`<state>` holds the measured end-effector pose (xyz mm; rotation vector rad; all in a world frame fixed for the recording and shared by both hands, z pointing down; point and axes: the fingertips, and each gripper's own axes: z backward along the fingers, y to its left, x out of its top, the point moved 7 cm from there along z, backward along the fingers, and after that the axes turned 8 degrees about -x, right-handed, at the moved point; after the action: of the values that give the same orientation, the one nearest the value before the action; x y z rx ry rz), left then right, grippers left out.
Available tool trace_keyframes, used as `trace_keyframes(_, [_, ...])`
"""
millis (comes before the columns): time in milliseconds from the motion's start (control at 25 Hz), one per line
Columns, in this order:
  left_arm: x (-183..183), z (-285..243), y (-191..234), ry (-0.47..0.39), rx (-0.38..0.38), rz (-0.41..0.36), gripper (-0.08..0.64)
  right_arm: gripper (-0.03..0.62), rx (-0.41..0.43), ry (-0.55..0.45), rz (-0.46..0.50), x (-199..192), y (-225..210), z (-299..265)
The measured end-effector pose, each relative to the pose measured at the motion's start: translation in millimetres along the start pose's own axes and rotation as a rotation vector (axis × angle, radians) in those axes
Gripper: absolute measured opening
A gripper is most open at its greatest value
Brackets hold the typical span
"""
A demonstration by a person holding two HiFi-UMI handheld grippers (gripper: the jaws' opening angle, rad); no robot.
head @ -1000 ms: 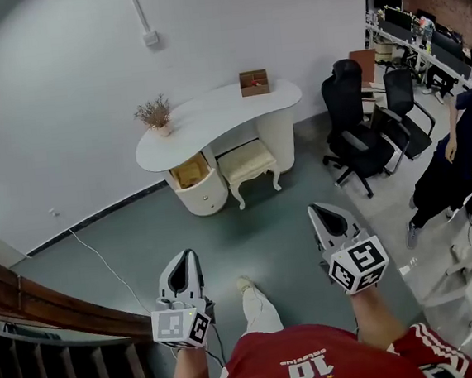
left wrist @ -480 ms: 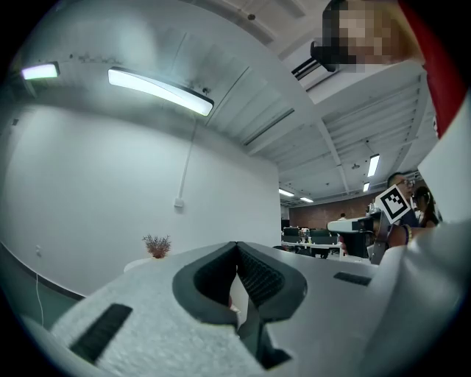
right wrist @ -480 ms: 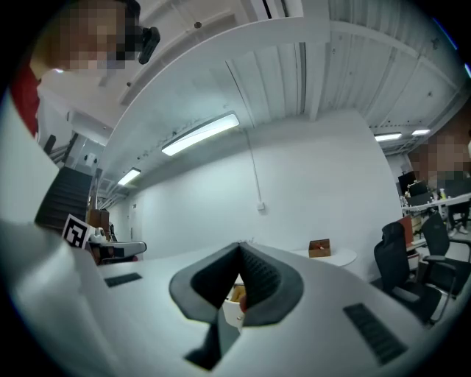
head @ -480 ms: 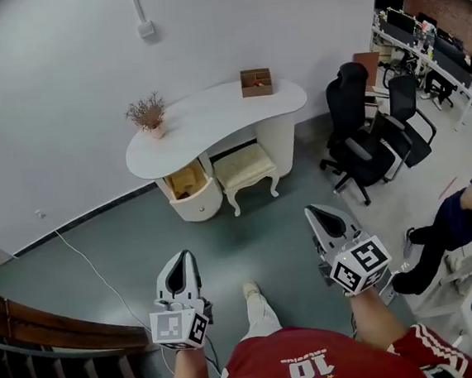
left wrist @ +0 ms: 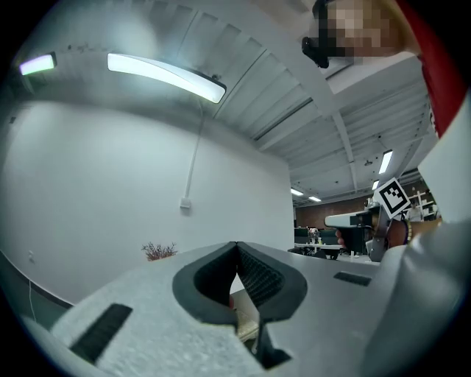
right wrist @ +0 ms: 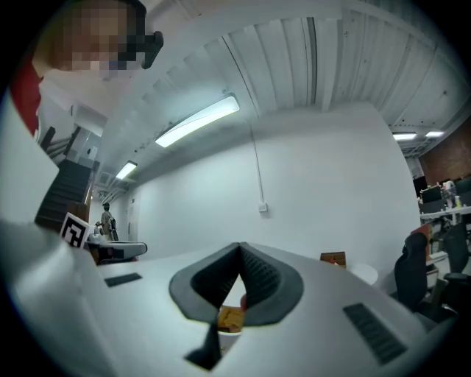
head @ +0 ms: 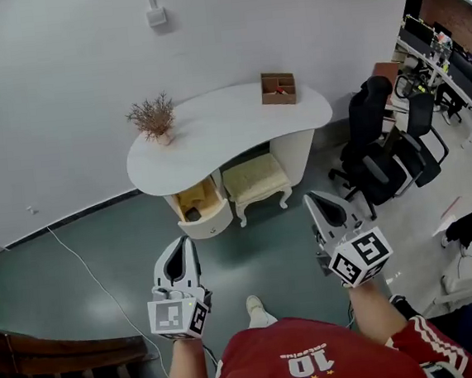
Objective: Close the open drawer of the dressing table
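Observation:
A white kidney-shaped dressing table (head: 214,132) stands against the wall. Its curved drawer (head: 200,208) on the left hangs open, with yellowish contents and a dark item inside. My left gripper (head: 183,245) is held level in front of me, jaws shut and empty, some way short of the drawer. My right gripper (head: 313,201) is level too, shut and empty, off to the right of the stool (head: 256,182). In the left gripper view the shut jaws fill the lower picture; the right gripper view shows shut jaws with the drawer behind them.
On the table top are a dried plant in a pot (head: 154,117) and a small wooden box (head: 278,88). A cream stool is tucked under the table. Black office chairs (head: 387,157) stand to the right. A cable (head: 95,276) runs across the grey floor at left.
Both grippers and I have moved forward toward the dressing table, which now appears larger and closer. The stair rail at lower left has slipped mostly out of view.

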<state>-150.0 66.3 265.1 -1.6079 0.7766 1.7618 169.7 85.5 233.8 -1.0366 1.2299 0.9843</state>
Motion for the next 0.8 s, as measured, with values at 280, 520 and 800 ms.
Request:
trace_keyframes(280, [5, -50, 47, -0.009, 0.004, -0.014, 0.003, 0.005, 0.034, 0.031, 0.005, -6, 3, -70])
trace_keyframes(520, [-2, -74, 52, 0.001, 0.027, 0.02, 0.107, 0.005, 0.104, 0.051, 0.005, -10, -5, -100])
trace_keyframes(800, [-29, -79, 56, 0.032, 0.056, 0.026, 0.239, 0.005, 0.145, 0.061, 0.01, -13, -5, -109])
